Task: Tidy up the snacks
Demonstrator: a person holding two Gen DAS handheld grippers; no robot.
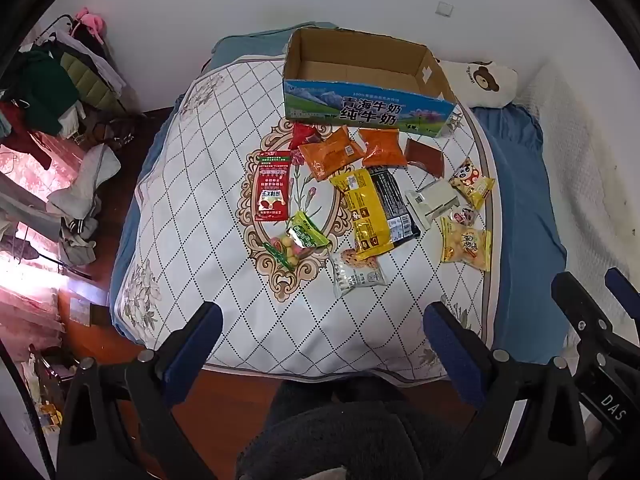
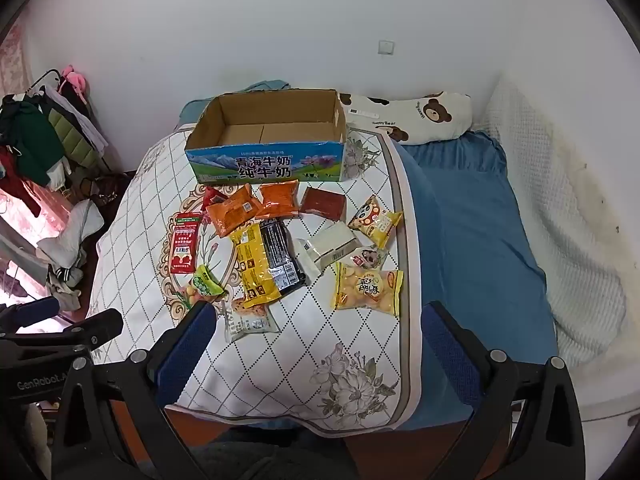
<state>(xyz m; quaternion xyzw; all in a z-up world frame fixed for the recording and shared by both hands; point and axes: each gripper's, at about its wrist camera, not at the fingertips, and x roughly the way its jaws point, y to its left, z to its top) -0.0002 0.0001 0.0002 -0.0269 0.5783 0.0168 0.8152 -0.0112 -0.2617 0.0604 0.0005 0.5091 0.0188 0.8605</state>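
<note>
Each gripper has 2 black arms, blue finger pads, silver screws and white lettering.

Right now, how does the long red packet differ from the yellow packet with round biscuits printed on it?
The long red packet is narrow and red with white print; the yellow biscuit packet is squarer and shows round biscuits. The red one lies on the left side of the spread, the yellow one on the right. The red one lies apart from other snacks, while the yellow one has a small packet at its far edge. Both lie flat on the quilted mat, outside the open carton.
</note>
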